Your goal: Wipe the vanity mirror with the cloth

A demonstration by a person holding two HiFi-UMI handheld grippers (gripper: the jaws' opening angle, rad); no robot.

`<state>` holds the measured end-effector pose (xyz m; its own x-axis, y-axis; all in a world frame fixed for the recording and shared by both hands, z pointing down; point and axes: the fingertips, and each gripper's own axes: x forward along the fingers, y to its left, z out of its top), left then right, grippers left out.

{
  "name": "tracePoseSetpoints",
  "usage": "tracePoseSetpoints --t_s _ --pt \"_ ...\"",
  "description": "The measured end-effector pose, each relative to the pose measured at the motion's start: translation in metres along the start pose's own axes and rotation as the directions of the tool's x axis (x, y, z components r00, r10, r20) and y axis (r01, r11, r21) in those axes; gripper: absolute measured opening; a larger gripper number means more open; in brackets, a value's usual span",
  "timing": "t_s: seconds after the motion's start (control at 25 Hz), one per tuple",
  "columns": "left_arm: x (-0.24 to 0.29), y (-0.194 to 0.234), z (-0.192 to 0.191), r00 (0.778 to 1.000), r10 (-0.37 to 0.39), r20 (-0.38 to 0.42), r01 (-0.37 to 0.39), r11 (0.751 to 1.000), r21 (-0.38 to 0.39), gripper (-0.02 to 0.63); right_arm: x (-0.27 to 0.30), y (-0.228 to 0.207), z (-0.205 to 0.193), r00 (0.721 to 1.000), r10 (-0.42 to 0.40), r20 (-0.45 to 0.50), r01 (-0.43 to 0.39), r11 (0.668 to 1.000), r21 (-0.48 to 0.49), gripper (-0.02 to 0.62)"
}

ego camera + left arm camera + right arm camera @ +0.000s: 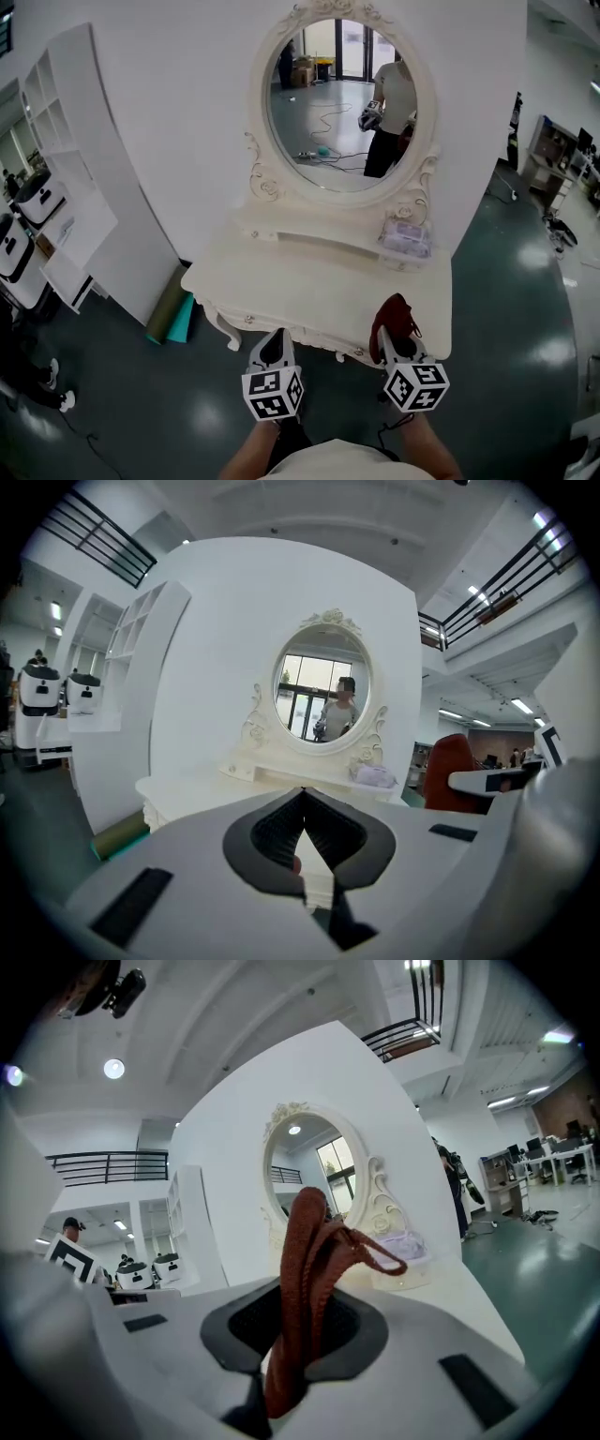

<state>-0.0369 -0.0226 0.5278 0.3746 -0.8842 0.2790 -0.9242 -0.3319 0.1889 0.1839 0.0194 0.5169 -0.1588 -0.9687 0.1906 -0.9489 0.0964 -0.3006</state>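
Observation:
An oval mirror (349,103) in a carved cream frame stands on a cream vanity table (281,281) against a white wall. The same mirror (323,697) lies straight ahead in the left gripper view, and the mirror (309,1190) shows behind the cloth in the right gripper view. My right gripper (394,339) is shut on a dark red cloth (394,317), held just over the table's front right edge; the cloth (309,1288) sticks up between the jaws. My left gripper (275,349) hangs before the table's front edge, shut and empty.
A clear packet (406,236) lies on the vanity's raised shelf at right. White shelving (66,178) stands at left, with rolled mats (173,314) on the dark floor beside the table. The mirror reflects a person and cables on the floor.

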Motion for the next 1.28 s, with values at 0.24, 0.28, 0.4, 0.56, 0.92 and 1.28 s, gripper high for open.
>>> tracePoseSetpoints --t_s 0.24,0.28,0.4,0.56,0.92,1.28 --pt "0.072 0.047 0.060 0.996 -0.080 0.035 0.078 0.995 0.065 0.011 0.084 0.027 0.033 0.997 -0.053 0.060 0.053 0.999 0.000 0.064" --pt "0.083 0.059 0.070 0.996 -0.083 0.041 0.080 0.994 0.069 0.011 0.098 0.034 0.038 0.996 -0.057 0.064 0.058 0.998 -0.002 0.064" --pt "0.116 0.093 0.090 0.995 -0.090 0.045 0.087 0.995 0.054 0.011 0.137 0.053 0.048 0.995 -0.064 0.076 0.066 0.998 -0.020 0.064" --pt "0.160 0.122 0.102 0.993 -0.119 0.021 0.118 0.992 0.034 0.011 0.176 0.062 0.058 0.991 -0.106 0.084 0.108 0.994 -0.023 0.064" --pt "0.238 0.136 0.113 0.974 -0.222 -0.037 0.223 0.974 0.029 0.011 0.209 0.042 0.061 0.962 -0.263 0.067 0.263 0.965 0.001 0.064" --pt "0.267 0.126 0.116 0.972 -0.227 -0.055 0.231 0.971 0.065 0.011 0.238 0.014 0.072 0.960 -0.273 0.057 0.274 0.962 0.000 0.064"
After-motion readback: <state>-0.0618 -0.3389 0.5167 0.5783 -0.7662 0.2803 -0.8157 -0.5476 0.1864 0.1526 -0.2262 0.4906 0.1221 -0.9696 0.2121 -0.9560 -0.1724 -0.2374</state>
